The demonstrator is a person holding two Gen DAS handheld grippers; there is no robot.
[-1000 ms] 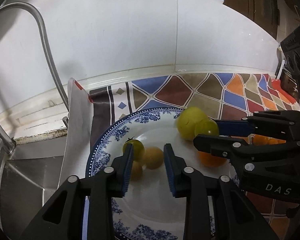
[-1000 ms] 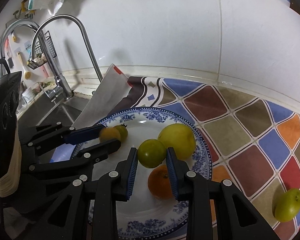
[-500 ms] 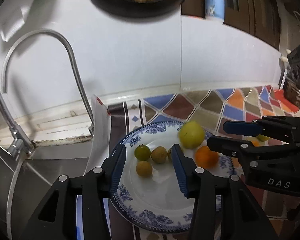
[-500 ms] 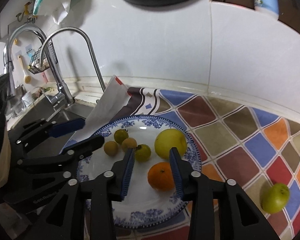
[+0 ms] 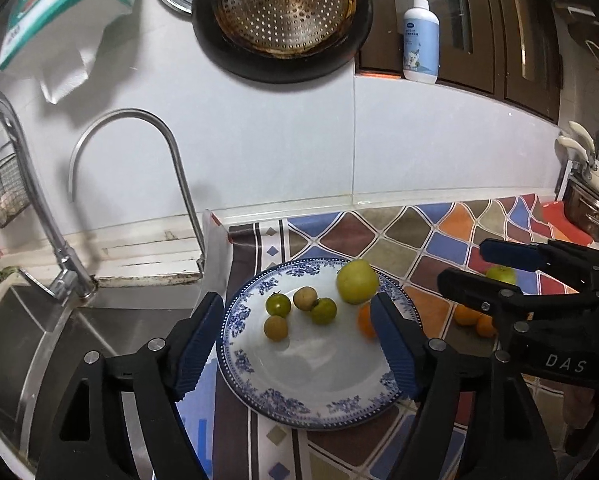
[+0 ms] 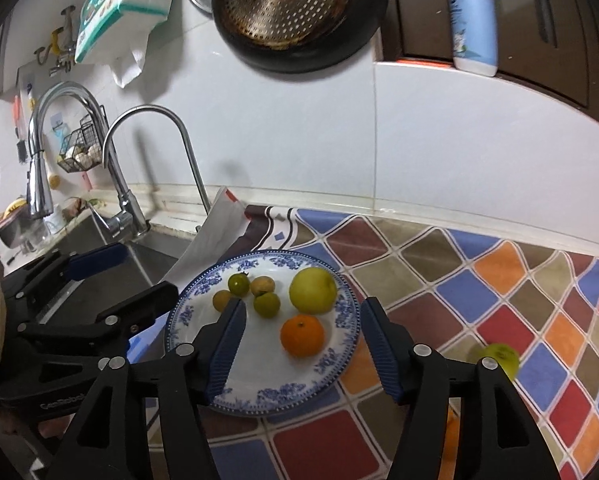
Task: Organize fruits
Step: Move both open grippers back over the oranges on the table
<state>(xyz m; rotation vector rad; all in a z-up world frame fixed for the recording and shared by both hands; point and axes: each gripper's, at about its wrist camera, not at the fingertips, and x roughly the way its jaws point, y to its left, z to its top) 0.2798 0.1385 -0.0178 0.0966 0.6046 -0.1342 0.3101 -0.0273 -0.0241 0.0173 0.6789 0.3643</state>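
Presently: blue-rimmed plate (image 6: 341,316) on patterned cloth (image 6: 499,288), bearing large yellow-green fruit (image 6: 312,290), orange (image 6: 302,335), three small green and two small brown fruits. Left gripper (image 5: 297,340) and right gripper (image 6: 302,343): jaws opening, nothing between. Stray green fruit (image 6: 501,356) on cloth, near right.

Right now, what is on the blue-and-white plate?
Six fruits lie on the plate: an orange, a large yellow-green fruit, two small green ones and two small brownish ones. The right tool's fingers cover part of the near rim.
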